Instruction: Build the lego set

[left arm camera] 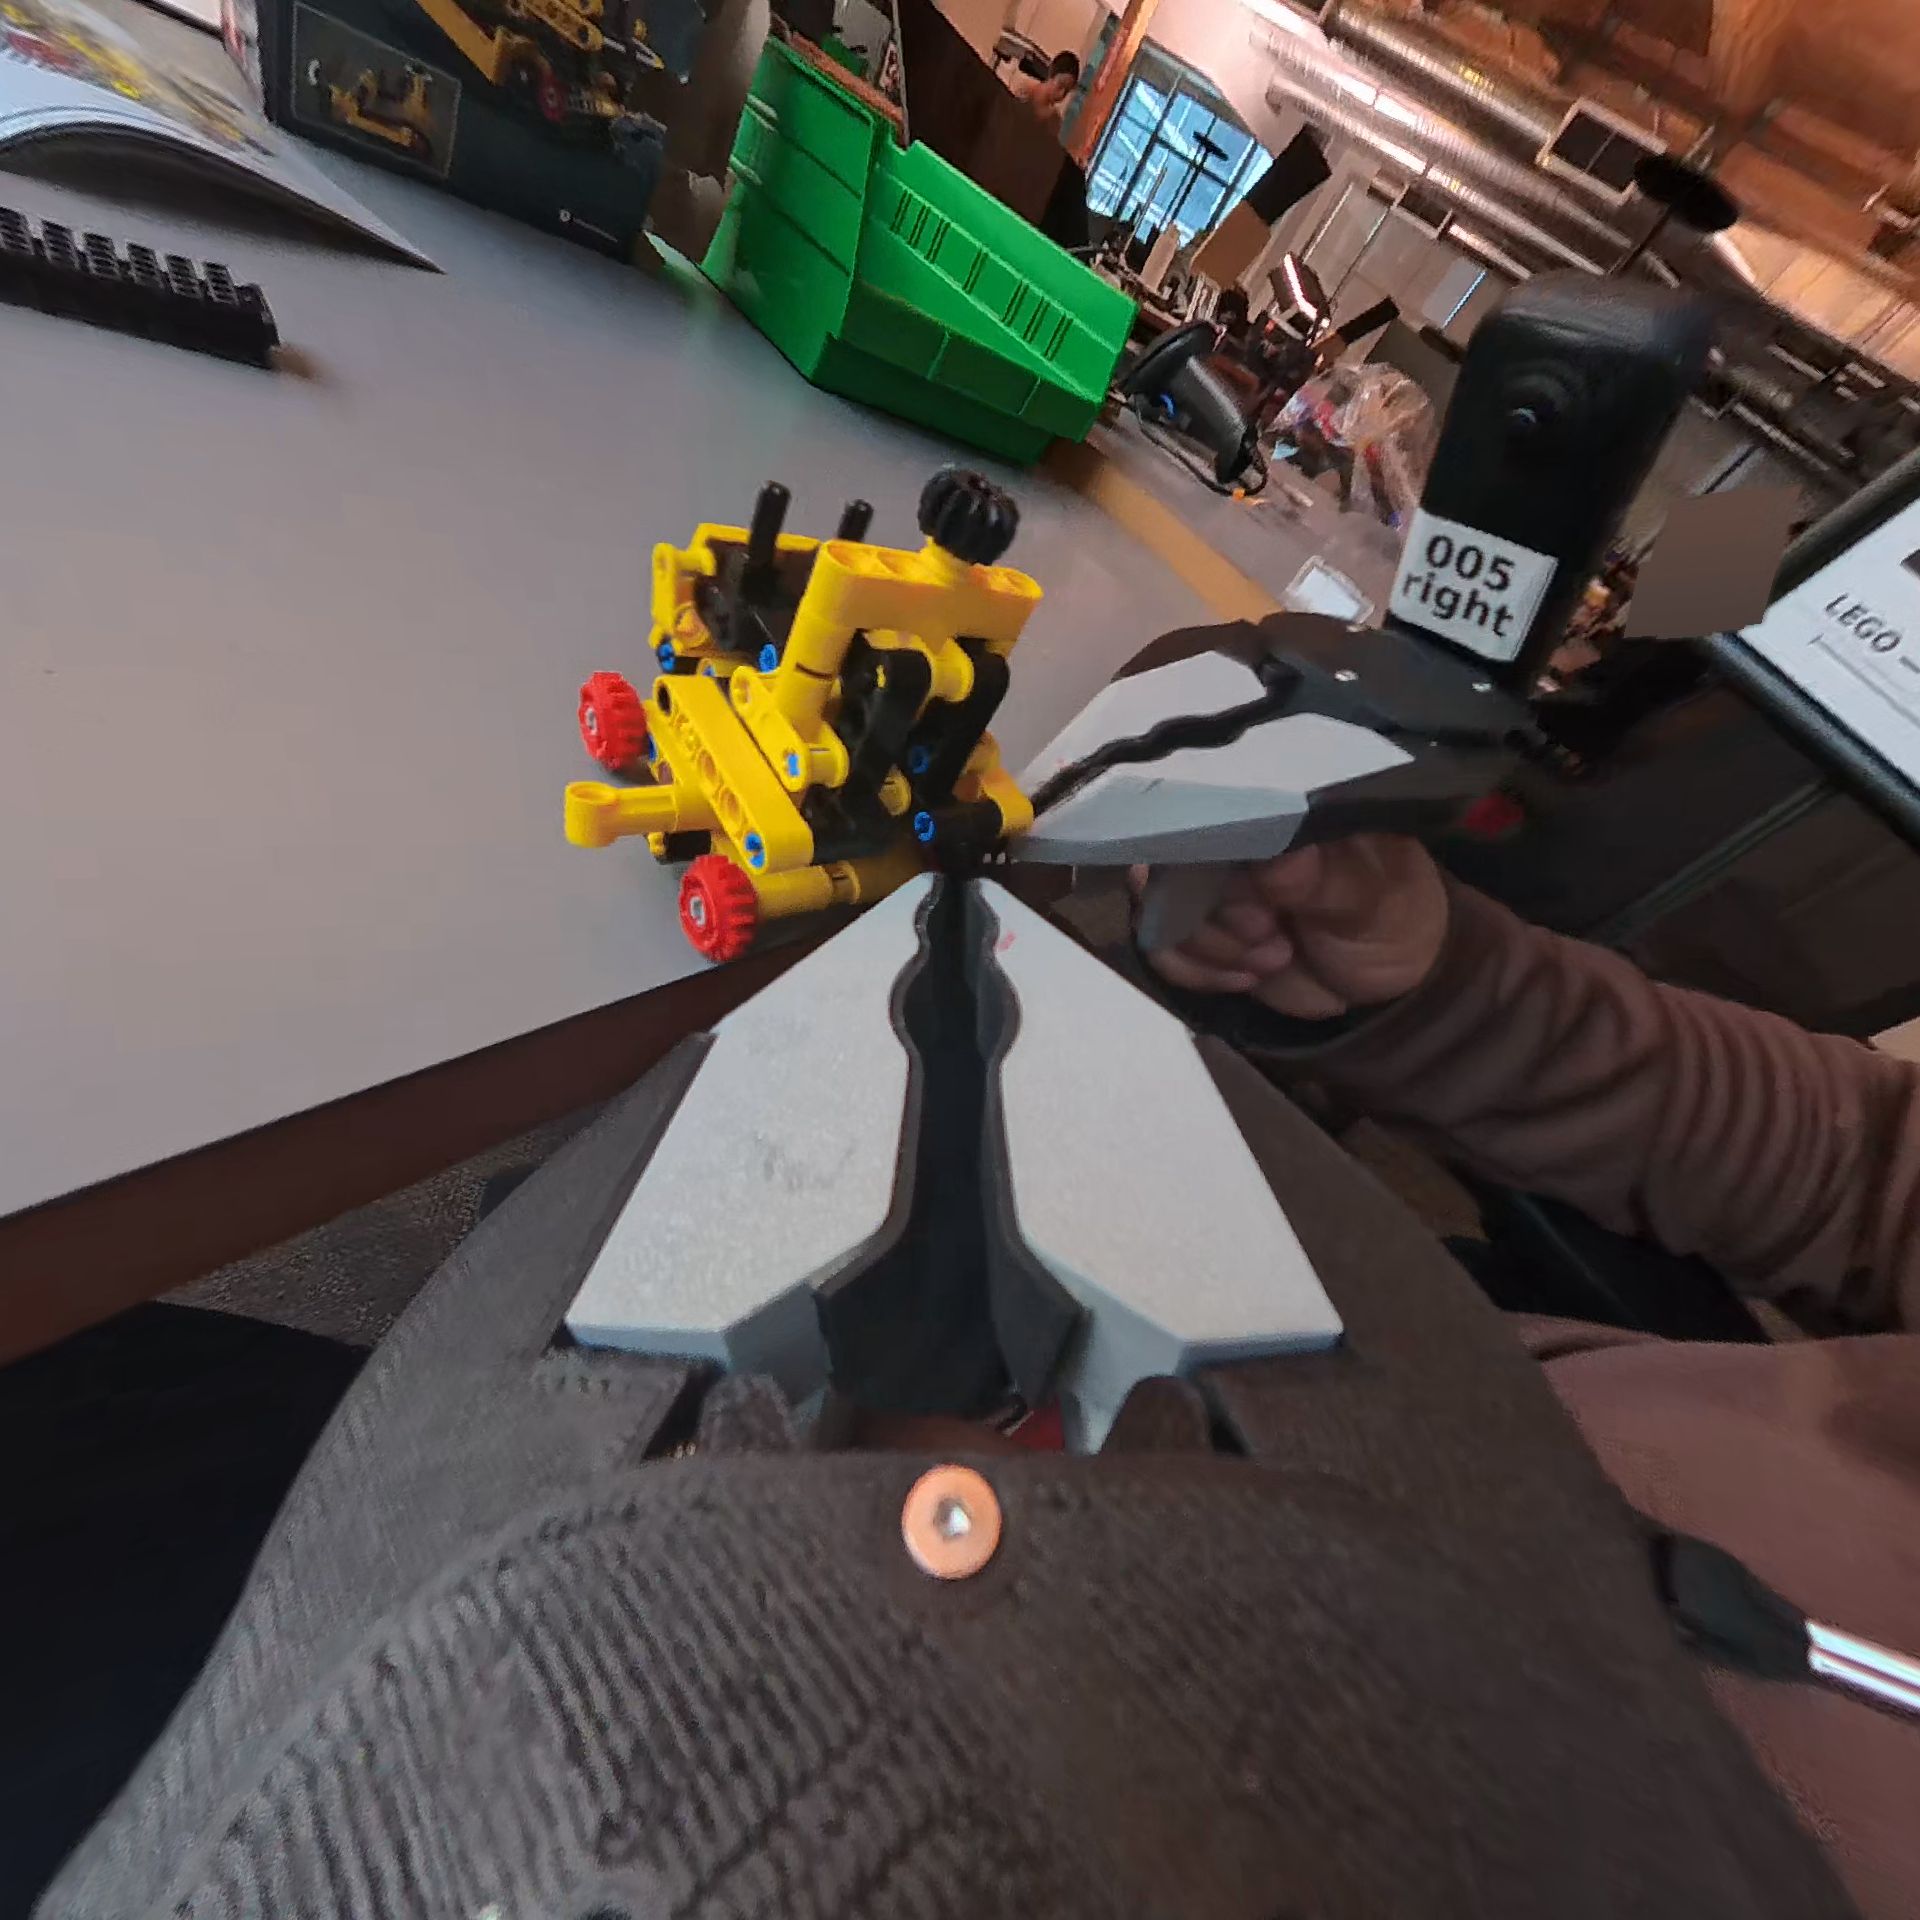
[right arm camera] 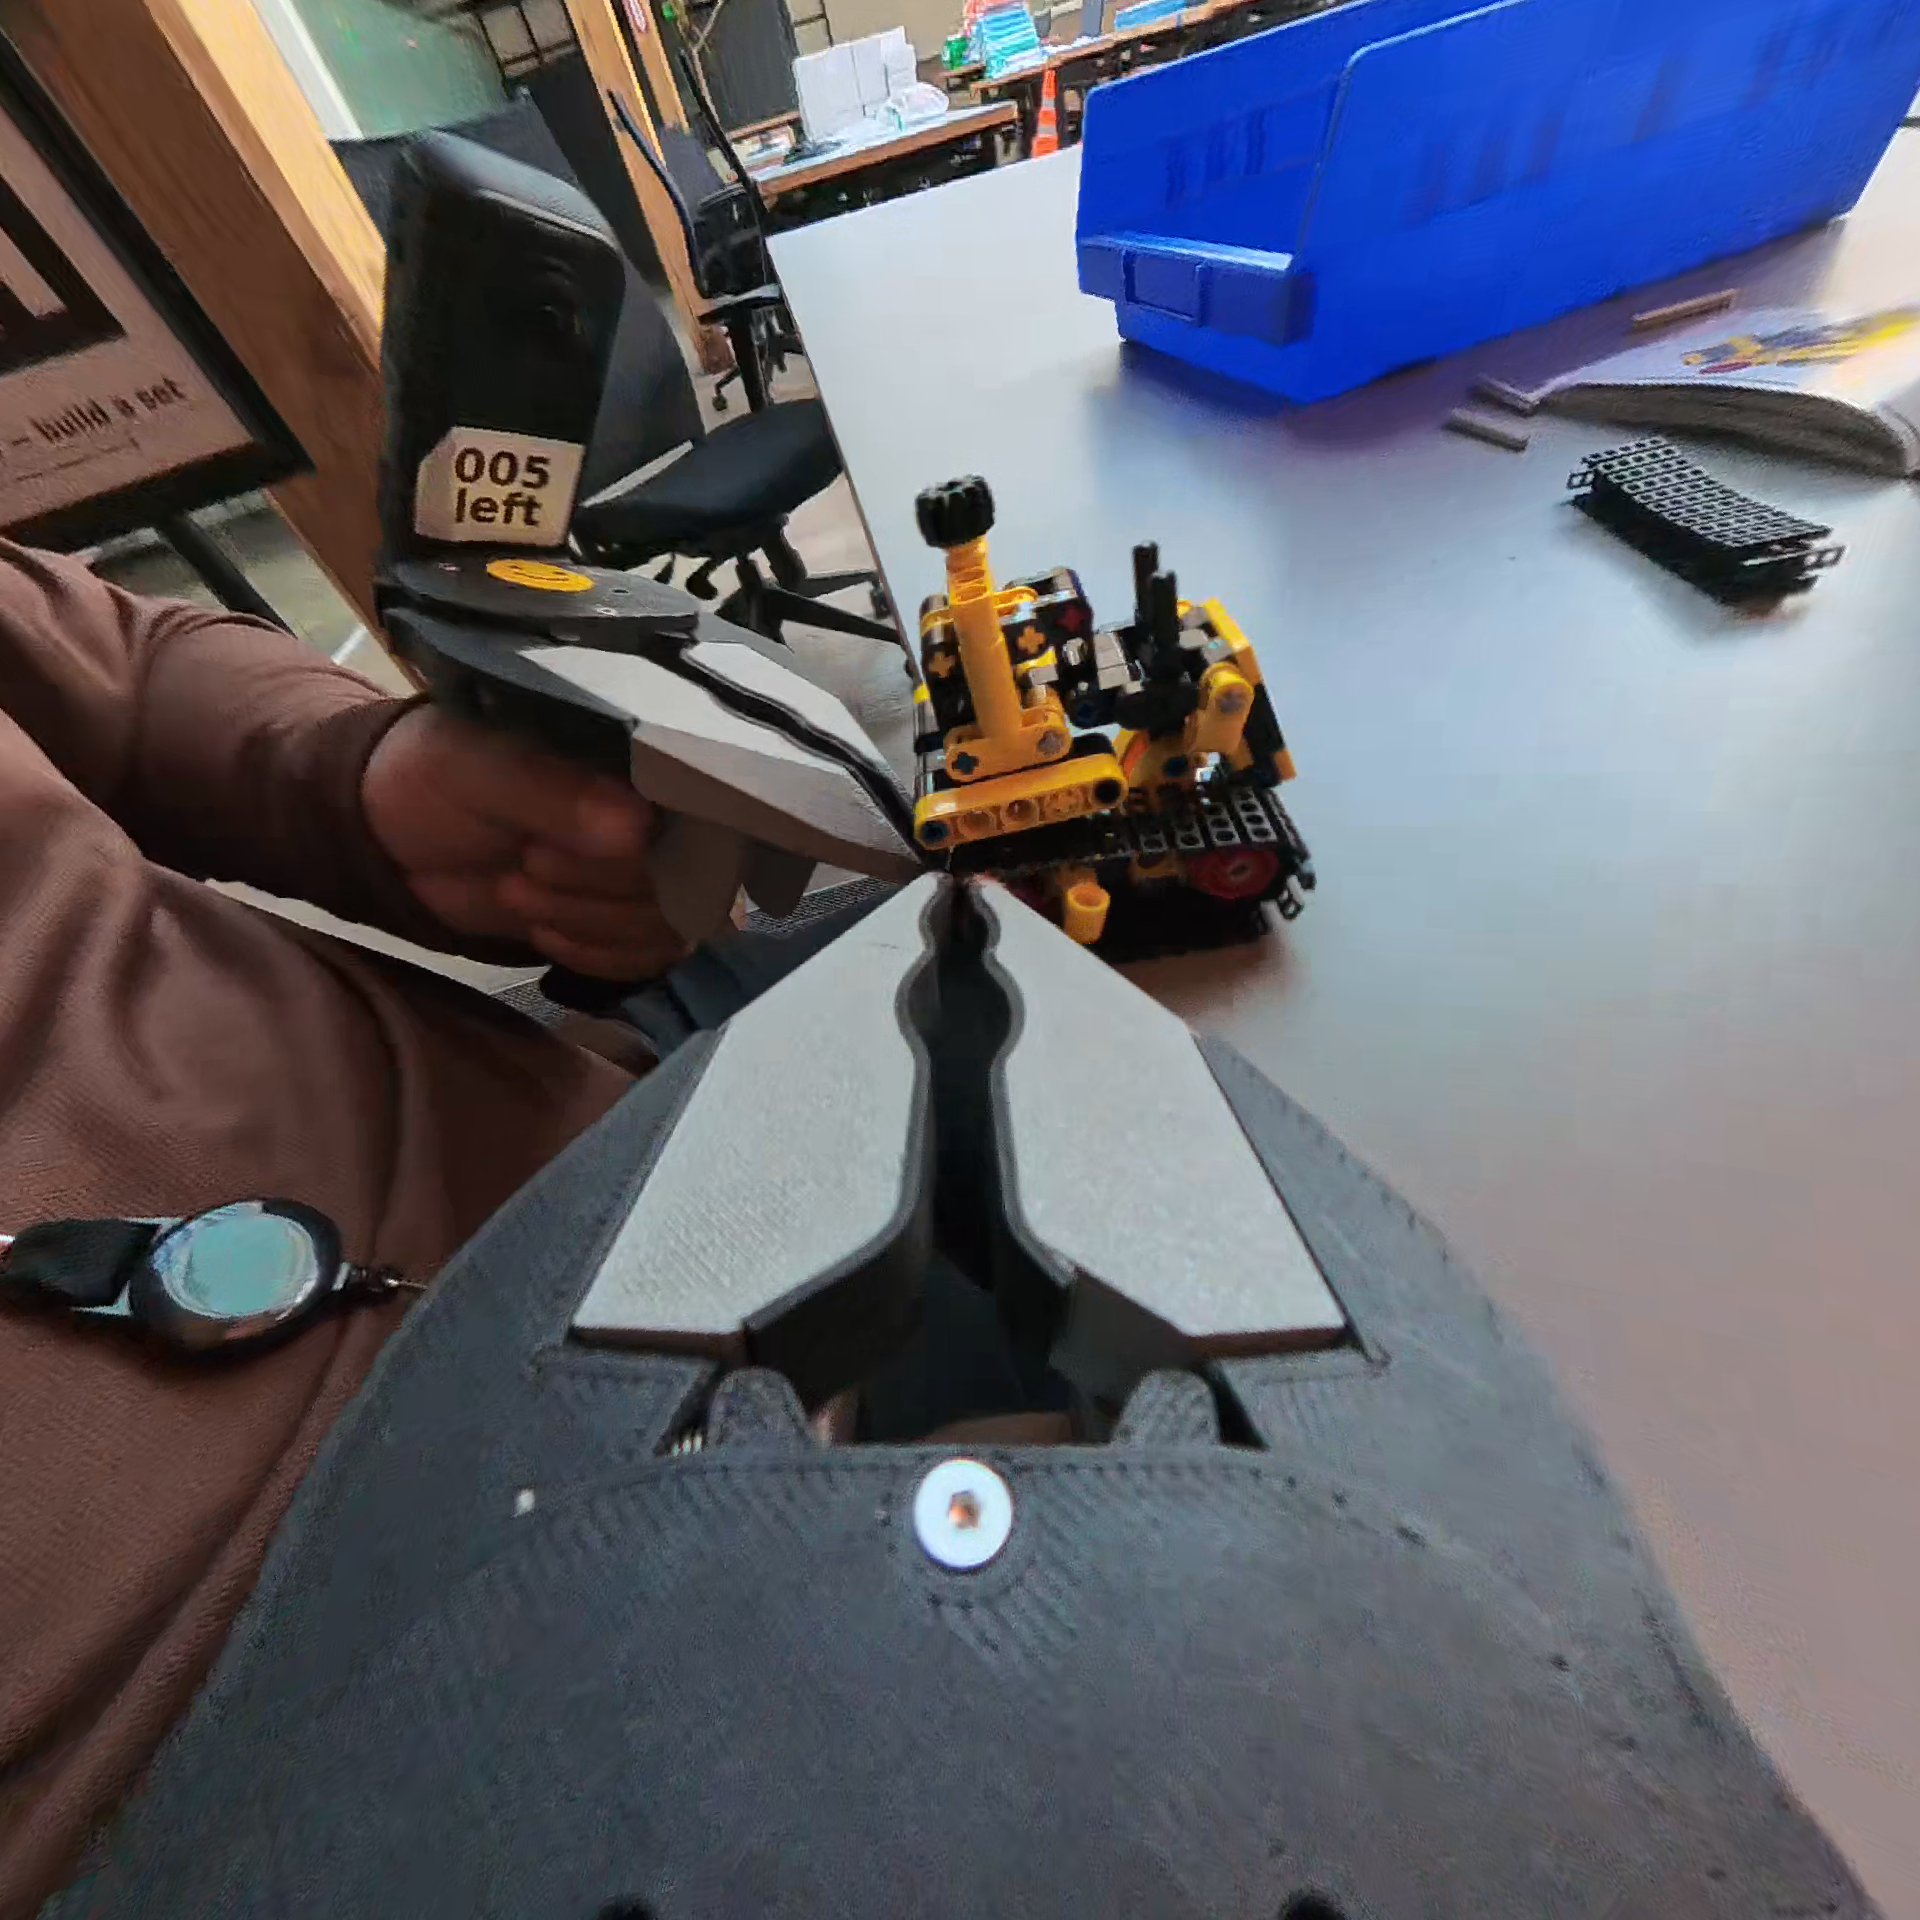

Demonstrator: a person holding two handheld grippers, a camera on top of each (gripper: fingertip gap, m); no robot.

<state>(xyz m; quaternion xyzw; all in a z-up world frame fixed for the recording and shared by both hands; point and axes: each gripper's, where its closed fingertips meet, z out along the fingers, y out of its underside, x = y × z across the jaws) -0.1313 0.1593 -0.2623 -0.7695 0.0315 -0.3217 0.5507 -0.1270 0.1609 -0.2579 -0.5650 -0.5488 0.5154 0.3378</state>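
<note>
Model: a yellow-and-black lego vehicle [left arm camera: 800,717] with red wheels and a black knob on top stands on the grey table [left arm camera: 343,644], close to the near edge (in the right wrist view it sits on a black track [right arm camera: 1174,842] already looped round its wheels).
Left gripper [left arm camera: 951,883]: jaws closed to a thin slit, tips at the model's near lower corner; they seem to pinch a small black part of the track there, though the contact is too tight to read for certain.
Right gripper [right arm camera: 956,883]: jaws likewise closed, tips at the same corner, beside the left gripper's tips (the two nearly touch); what they hold, if anything, I cannot tell.
Hands: a hand [left arm camera: 1299,925] in a brown sleeve grips the right handle off the table edge; another hand [right arm camera: 520,821] grips the left handle.
Spare track: a second black track [right arm camera: 1704,520] lies loose on the table, well apart from the model.
Booklet: an open booklet [right arm camera: 1745,384] lies beyond the spare track.
Bins: a blue bin [right arm camera: 1455,187] stands at the far side in the right wrist view; a green bin [left arm camera: 914,270] stands behind the model in the left wrist view.
Box: a dark box [left arm camera: 457,104] stands beside the green bin.
</note>
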